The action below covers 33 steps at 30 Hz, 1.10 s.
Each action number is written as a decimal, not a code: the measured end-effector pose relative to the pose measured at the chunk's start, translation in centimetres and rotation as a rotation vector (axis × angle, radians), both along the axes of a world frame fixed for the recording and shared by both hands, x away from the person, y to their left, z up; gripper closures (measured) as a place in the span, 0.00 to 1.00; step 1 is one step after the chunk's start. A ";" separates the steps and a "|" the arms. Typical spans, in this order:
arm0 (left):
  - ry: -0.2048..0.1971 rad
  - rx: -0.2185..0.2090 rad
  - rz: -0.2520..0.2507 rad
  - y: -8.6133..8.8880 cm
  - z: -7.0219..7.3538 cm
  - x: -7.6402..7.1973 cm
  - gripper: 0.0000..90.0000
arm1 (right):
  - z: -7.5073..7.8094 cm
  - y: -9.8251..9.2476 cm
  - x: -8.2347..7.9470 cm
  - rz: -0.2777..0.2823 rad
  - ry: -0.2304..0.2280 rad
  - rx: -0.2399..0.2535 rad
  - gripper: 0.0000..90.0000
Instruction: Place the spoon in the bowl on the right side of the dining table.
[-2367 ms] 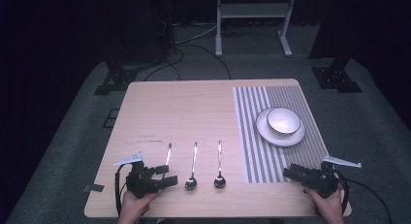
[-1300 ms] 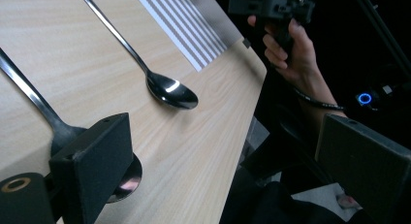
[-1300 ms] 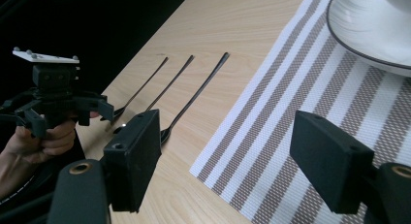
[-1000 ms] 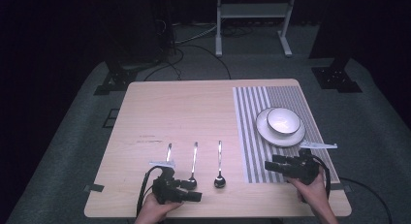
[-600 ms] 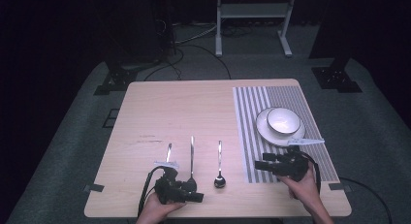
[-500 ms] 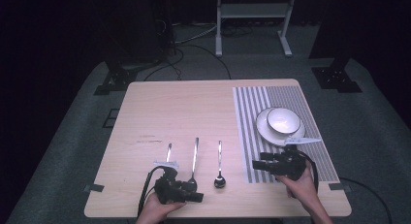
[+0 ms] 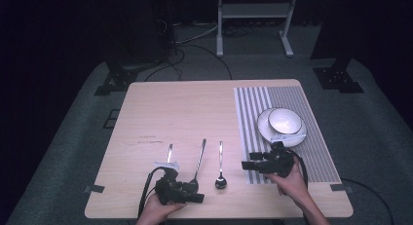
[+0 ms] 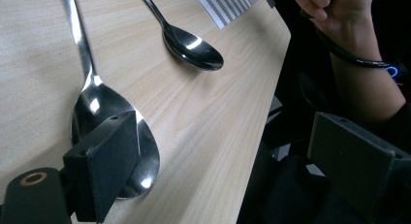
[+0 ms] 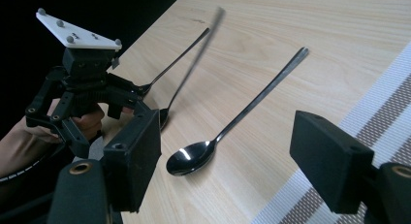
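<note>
- Left gripper (image 7: 187, 192): low at the surface's (image 7: 185, 113) near edge, fingers apart; one finger (image 8: 104, 163) overlaps the bowl of the middle spoon (image 8: 104, 117).
- Right gripper (image 7: 255, 165): fingers apart, at the striped mat's (image 7: 292, 96) near left edge, aimed toward the right spoon (image 9: 232, 124).
- Left spoon (image 7: 169, 152): lies beside the middle one.
- Bowl (image 7: 285, 120): rests on a plate (image 7: 263, 127) on the mat.

My rig, itemised: left gripper (image 9: 123, 105), black open-frame body, white three-cornered plate on top with small studs, black cable looping off. Right gripper (image 7: 249, 165), black, same pale plate. I see matte black block jaws with screw holes, brass-ringed pivots. Dark band at my right wrist (image 8: 350, 54).
</note>
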<state>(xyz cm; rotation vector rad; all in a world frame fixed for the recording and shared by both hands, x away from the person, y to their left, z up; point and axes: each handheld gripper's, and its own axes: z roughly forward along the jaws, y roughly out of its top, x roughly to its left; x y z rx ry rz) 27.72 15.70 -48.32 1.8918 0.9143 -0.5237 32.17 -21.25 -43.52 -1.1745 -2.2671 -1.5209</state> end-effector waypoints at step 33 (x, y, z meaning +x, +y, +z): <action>0.008 -0.012 -0.006 0.3 -0.1 0.2 0.11 | -0.3 8.0 5.4 0.102 0.079 -0.019 0.33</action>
